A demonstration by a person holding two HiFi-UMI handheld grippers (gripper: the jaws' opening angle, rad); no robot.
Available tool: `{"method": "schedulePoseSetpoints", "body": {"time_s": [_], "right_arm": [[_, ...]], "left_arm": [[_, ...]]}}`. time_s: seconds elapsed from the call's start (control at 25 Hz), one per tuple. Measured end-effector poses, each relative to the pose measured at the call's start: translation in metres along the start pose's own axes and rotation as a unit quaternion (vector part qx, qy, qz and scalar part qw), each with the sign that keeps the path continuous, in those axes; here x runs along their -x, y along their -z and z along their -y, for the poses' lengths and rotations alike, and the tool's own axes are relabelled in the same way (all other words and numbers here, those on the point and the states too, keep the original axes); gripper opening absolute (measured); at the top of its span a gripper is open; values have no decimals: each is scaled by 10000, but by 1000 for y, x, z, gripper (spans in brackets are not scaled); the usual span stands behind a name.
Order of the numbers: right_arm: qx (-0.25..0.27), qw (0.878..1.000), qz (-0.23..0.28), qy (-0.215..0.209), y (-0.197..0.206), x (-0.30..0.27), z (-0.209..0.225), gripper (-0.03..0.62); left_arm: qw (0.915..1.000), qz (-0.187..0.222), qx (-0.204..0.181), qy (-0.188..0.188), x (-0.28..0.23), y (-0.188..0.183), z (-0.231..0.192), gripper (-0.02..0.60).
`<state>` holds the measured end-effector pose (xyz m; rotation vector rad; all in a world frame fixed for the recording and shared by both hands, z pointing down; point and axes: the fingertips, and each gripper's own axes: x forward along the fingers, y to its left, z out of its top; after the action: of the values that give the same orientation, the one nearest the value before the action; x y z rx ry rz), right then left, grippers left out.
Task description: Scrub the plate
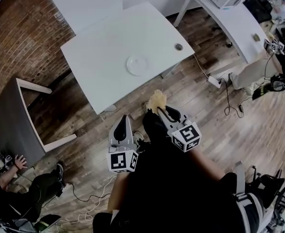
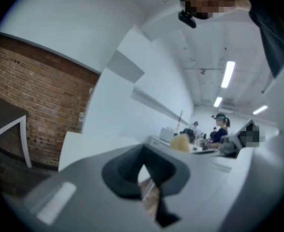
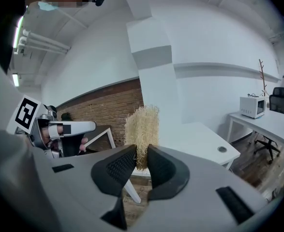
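left gripper point(image 2: 142, 170): jaws together, nothing held | right gripper point(image 3: 141, 159): jaws clamped on scrubber point(image 3: 142, 128) | plate point(image 1: 137, 64): on table point(image 1: 103, 40), 12 o'clock from grippers, well apart

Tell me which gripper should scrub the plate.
Right. The right gripper is shut on the scrubber, while the left gripper is shut on nothing. The plate lies on the white table ahead, apart from both.

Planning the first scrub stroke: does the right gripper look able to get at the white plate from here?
Probably not yet. The right gripper, shut on the tan fibrous scrubber, hangs over the wooden floor short of the white table, and the white plate lies mid-table. Nothing blocks the way.
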<state>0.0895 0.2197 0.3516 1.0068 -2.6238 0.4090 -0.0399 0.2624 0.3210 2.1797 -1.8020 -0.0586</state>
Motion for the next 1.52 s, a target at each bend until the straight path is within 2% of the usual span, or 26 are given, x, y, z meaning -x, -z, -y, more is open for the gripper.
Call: {"method": "schedulePoseSetpoints", "body": {"time_s": [0.44, 0.72, 1.2, 1.52], "right_arm": [[56, 9997, -89, -201, -40, -79, 87, 63], [11, 9990, -123, -437, -56, -111, 135, 63], [96, 9961, -326, -812, -54, -139, 163, 63], [86, 9955, -563, -757, -34, -157, 162, 63]], "left_arm": [[9996, -179, -160, -162, -112, -17, -17, 3], [9990, -382, -234, -82, -172, -8, -4, 3], [9970, -529, -109, -556, -196, 4, -8, 3], [9948, -851, -85, -550, -207, 29, -27, 3]]}}
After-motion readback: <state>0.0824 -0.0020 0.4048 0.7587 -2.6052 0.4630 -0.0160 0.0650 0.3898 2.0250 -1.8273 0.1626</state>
